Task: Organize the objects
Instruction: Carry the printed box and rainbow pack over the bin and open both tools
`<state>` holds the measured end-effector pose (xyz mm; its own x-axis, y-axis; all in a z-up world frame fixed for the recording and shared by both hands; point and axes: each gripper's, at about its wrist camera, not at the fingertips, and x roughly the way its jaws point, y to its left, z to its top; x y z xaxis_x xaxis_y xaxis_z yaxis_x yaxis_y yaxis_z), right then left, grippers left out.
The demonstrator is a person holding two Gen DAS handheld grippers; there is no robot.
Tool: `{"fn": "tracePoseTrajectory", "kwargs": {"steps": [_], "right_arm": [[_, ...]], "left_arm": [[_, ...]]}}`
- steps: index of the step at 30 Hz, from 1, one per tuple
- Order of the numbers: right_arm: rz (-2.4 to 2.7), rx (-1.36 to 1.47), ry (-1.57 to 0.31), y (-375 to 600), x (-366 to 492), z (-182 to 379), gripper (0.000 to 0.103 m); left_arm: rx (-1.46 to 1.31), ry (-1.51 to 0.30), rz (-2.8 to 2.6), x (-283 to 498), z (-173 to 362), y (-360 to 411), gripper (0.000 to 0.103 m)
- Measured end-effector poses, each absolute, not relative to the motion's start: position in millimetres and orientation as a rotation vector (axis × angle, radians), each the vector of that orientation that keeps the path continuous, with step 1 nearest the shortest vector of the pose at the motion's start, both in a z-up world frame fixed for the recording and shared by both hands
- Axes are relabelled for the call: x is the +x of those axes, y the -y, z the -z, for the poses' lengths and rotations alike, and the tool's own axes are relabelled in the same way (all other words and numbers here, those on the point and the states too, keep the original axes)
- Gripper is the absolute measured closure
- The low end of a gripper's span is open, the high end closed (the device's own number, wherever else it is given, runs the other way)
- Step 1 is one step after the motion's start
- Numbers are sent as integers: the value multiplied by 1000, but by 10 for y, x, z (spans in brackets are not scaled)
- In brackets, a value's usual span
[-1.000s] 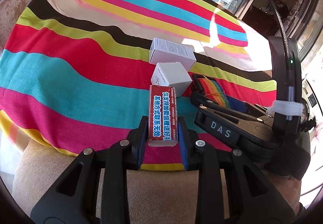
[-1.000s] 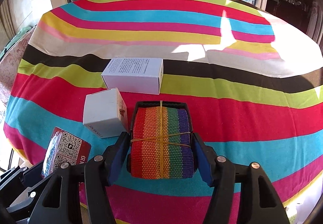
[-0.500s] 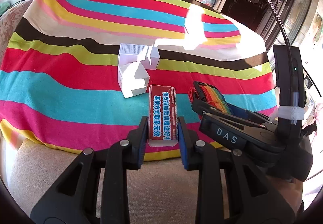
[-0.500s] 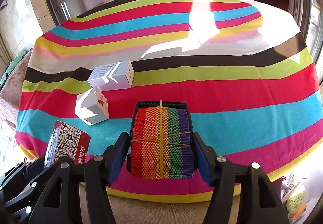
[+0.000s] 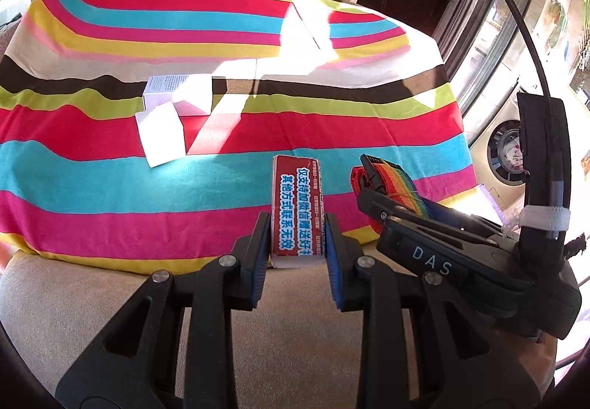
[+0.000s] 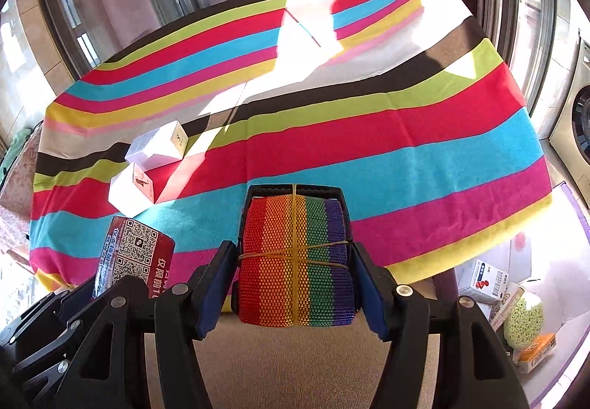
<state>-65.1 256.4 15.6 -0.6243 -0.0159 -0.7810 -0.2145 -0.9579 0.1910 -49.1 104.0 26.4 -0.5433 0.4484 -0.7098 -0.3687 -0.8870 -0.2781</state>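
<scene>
My left gripper (image 5: 297, 243) is shut on a red box with blue-and-white print (image 5: 298, 210), held up off the striped cloth; the box also shows in the right wrist view (image 6: 132, 257). My right gripper (image 6: 293, 276) is shut on a folded rainbow strap bound with a rubber band (image 6: 295, 261), also lifted; in the left wrist view the strap (image 5: 391, 184) sits to the right of the red box. Two white boxes lie on the cloth: a small cube (image 5: 160, 134) (image 6: 132, 187) and a longer carton (image 5: 180, 93) (image 6: 158, 147) behind it.
The striped tablecloth (image 5: 221, 21) covers a wide surface with a beige edge (image 5: 110, 283) below me. At the lower right of the right wrist view lie a white medicine box (image 6: 479, 283), a green netted item (image 6: 523, 316) and an orange pack (image 6: 534, 350). A washing machine (image 5: 505, 154) stands at right.
Both grippers have pulled back and up from the cloth, each still holding its object. The white boxes now look smaller and farther left.
</scene>
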Motion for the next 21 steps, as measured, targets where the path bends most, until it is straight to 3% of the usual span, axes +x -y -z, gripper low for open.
{"fn": "tracePoseTrajectory", "kwargs": {"steps": [21], "right_arm": [[-2509,-1234,-536,-3499,58,-115,40]], "left_arm": [[-1108,22,-2193,-171,-267,-1959,71]]}}
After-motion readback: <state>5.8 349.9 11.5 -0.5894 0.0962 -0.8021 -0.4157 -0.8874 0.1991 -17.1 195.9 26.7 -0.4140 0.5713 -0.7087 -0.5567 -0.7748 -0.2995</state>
